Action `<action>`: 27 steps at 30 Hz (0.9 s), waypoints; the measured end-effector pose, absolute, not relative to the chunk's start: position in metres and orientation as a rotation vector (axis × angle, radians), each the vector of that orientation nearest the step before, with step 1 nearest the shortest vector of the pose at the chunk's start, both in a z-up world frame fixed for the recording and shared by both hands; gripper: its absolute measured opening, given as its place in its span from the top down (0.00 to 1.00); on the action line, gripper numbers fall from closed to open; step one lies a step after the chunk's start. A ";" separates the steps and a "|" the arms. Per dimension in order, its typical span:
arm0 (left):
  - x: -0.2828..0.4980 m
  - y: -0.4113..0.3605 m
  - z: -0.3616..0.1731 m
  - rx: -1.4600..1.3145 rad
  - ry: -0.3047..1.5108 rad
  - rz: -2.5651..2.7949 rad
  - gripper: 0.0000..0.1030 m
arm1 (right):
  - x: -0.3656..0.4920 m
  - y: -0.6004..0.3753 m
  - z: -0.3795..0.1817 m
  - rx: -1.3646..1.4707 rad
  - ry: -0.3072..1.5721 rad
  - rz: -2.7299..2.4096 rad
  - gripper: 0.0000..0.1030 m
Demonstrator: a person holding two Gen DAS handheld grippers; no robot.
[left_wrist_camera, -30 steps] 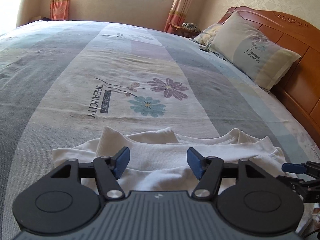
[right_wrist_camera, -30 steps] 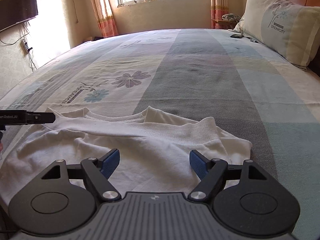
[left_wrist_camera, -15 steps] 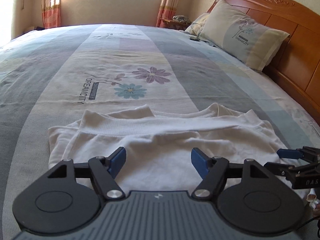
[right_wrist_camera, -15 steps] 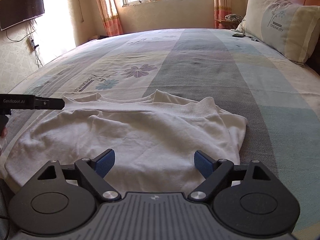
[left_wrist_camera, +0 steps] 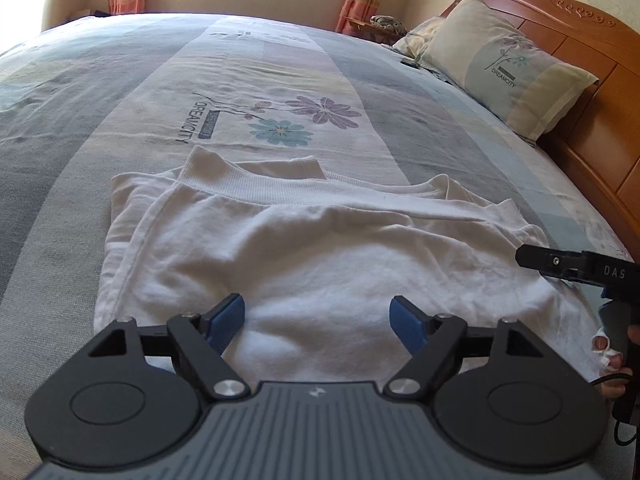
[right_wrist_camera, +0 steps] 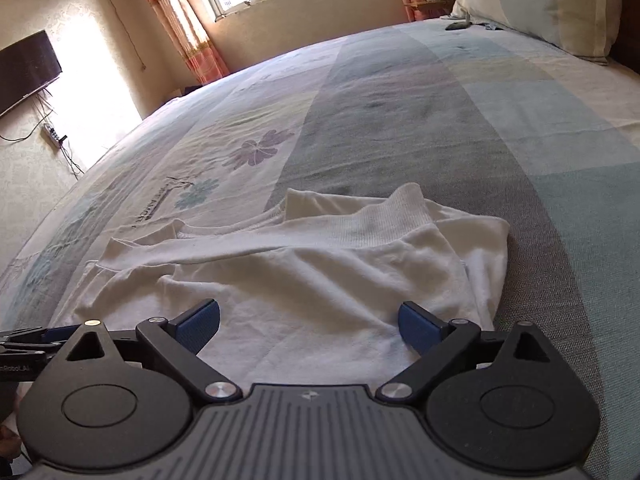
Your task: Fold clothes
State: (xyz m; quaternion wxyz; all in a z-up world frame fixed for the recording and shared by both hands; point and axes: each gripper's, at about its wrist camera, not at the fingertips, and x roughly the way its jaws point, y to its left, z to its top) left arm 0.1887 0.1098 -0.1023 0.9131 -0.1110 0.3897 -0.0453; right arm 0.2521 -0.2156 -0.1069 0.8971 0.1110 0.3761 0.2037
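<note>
One white shirt [left_wrist_camera: 320, 248] lies folded in the lower middle of the frame, on the bed [left_wrist_camera: 120, 92]. Two pillows [left_wrist_camera: 508, 68] sit upper right. Left gripper [left_wrist_camera: 318, 322] and right gripper [right_wrist_camera: 308, 326] are opening, pads clear of the cloth, nothing grasped.

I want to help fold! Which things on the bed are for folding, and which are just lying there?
For folding:
white top
left gripper, opening, empty
right gripper, opening, empty

Just lying there:
pillow
small dark object near the pillow
</note>
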 end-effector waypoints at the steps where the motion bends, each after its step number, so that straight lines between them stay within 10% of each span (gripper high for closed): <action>1: 0.187 0.111 -0.100 -0.229 0.801 -0.092 0.22 | 0.251 -0.217 -0.107 0.233 0.772 0.413 0.04; 27: 0.168 0.077 -0.096 -0.188 0.846 -0.252 0.14 | 0.163 -0.197 -0.111 0.052 0.814 0.507 0.00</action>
